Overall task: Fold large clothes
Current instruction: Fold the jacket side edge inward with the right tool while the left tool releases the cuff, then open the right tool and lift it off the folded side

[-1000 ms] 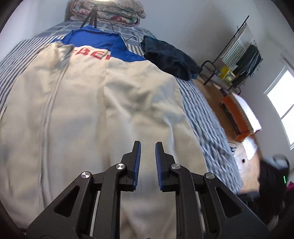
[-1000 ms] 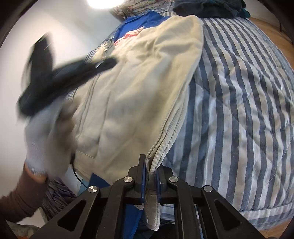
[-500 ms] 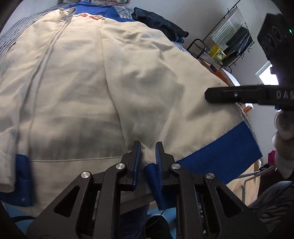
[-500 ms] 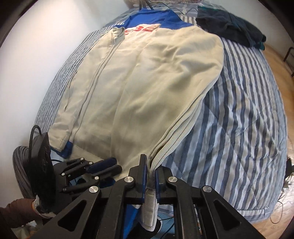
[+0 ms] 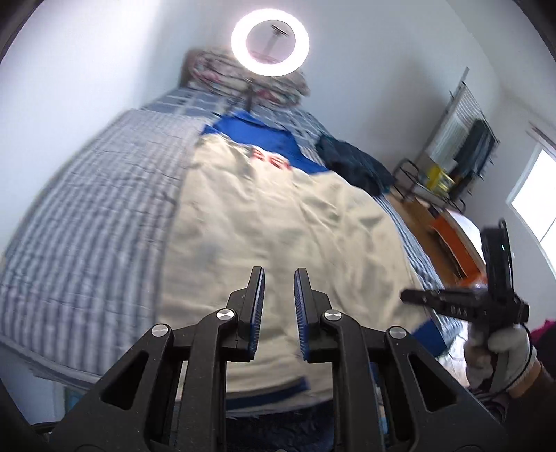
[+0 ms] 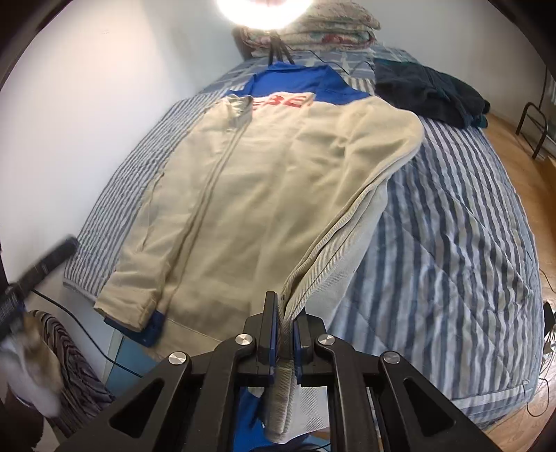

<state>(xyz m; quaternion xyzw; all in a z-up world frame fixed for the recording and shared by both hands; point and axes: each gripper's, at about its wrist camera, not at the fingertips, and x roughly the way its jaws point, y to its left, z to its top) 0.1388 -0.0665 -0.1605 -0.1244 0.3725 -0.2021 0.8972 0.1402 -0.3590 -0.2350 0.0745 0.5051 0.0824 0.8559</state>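
**Jacket on bed, right gripper clamped on edge**

Jacket (image 6: 264, 194), cream with blue collar and red lettering, is lying lengthwise on the striped bedspread (image 6: 462, 250), collar toward the far end by the folded quilts (image 6: 312, 24). Your right gripper (image 6: 284, 333) is pinching the ribbed near-right edge of the jacket, jaws closed tight on the cloth, and that edge is lifting off the bed in a ridge running up to the pads. Your left gripper (image 5: 277, 309) is hovering above the near part of the jacket, fingers a narrow gap apart and holding nothing. Blue cuff of the left sleeve (image 6: 153, 327) is hanging at the near bed edge. Dark garment (image 6: 431, 94) is sitting far right on the bed, apart from the jacket. Ring light (image 5: 270, 42) is glowing above the far end
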